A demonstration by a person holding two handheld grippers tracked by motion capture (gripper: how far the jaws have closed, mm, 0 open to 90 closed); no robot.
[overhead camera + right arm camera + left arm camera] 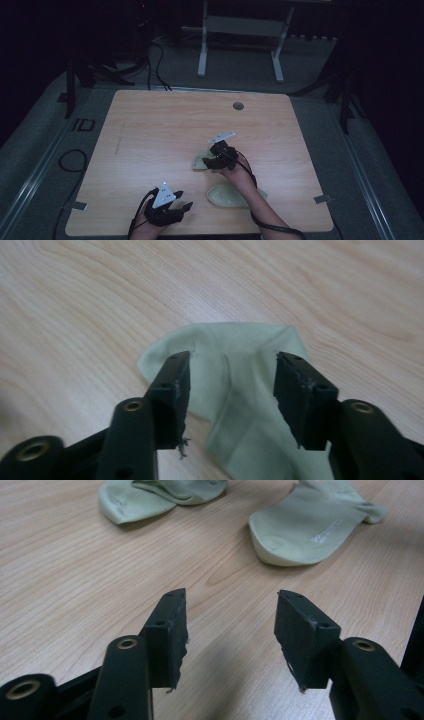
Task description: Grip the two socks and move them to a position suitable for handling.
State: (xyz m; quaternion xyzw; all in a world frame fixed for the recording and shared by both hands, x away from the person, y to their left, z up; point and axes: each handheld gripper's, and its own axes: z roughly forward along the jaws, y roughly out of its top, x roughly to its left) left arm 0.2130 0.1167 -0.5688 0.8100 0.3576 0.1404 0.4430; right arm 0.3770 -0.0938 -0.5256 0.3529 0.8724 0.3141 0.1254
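Left gripper (180, 207) sits at the near edge of the table (150, 130), left of and well apart from both socks. In the left gripper view (230, 630) its jaws stand apart with bare wood between them; nothing held. From there I see the near sock (312, 527) ahead and to the right, rounded end toward me, and the far sock (155, 497) ahead and to the left, partly folded on itself.

Taking the near sock (230, 195) as my landmark: it lies flat just in front of the table's near edge, long axis roughly left to right in the high view, with the right forearm crossing over its right part. The left gripper is to its left, near but not touching.

The far sock (201, 161) lies just beyond the landmark, apart from it. Right gripper (212, 162) is directly over this far sock. In the right gripper view (231, 390) the jaws straddle the pale green fabric (235, 390), pads parted and not pressing on it, so I read it as open, not gripping. The sock's length runs along the jaws' line of sight, end pointing away.

My judgement: the right hand is far nearer the far sock, and only needs to close or drop. The left is nearer the landmark sock's left end.
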